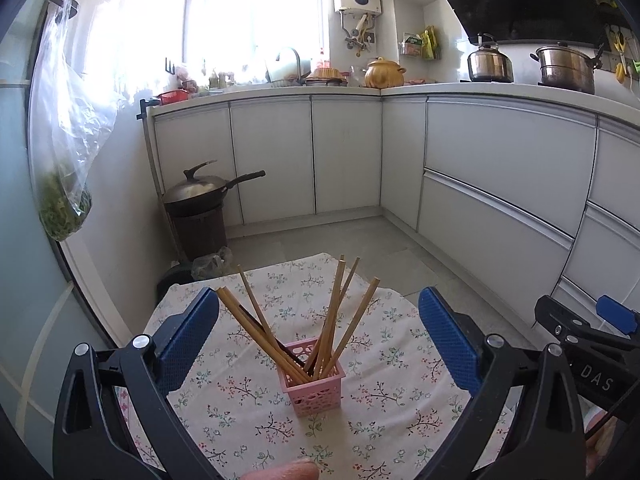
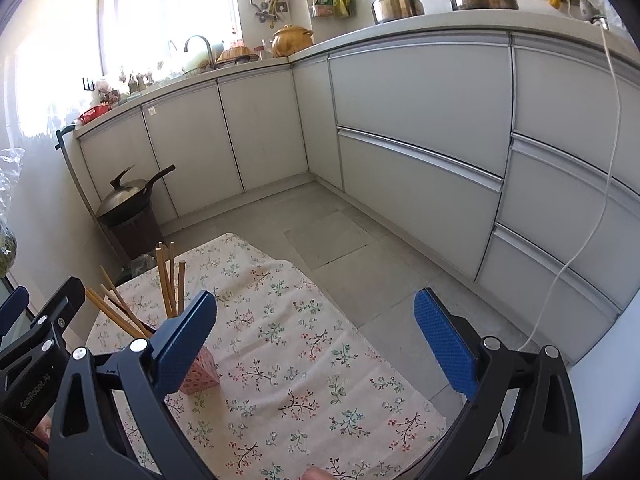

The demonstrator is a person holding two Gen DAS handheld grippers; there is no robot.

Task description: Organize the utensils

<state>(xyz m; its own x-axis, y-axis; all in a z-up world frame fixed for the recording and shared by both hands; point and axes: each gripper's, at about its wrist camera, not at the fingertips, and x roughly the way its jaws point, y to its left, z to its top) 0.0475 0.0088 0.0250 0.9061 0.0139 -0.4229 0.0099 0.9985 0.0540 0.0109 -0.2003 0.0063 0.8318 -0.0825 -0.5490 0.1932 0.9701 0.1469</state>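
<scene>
Left wrist view shows the left gripper (image 1: 318,332) spread wide and empty, framing a pink basket (image 1: 312,386) of chopsticks (image 1: 332,320) on the floral tablecloth (image 1: 240,392), while right wrist view shows the right gripper (image 2: 316,328) equally wide and empty, the basket (image 2: 200,374) behind its left finger.

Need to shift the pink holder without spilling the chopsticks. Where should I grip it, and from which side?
Probably grip the pink holder low across two opposite flat walls, coming in level with the open left gripper already centred on it. The chopsticks fan out above the rim, so coming from above would knock them.
</scene>
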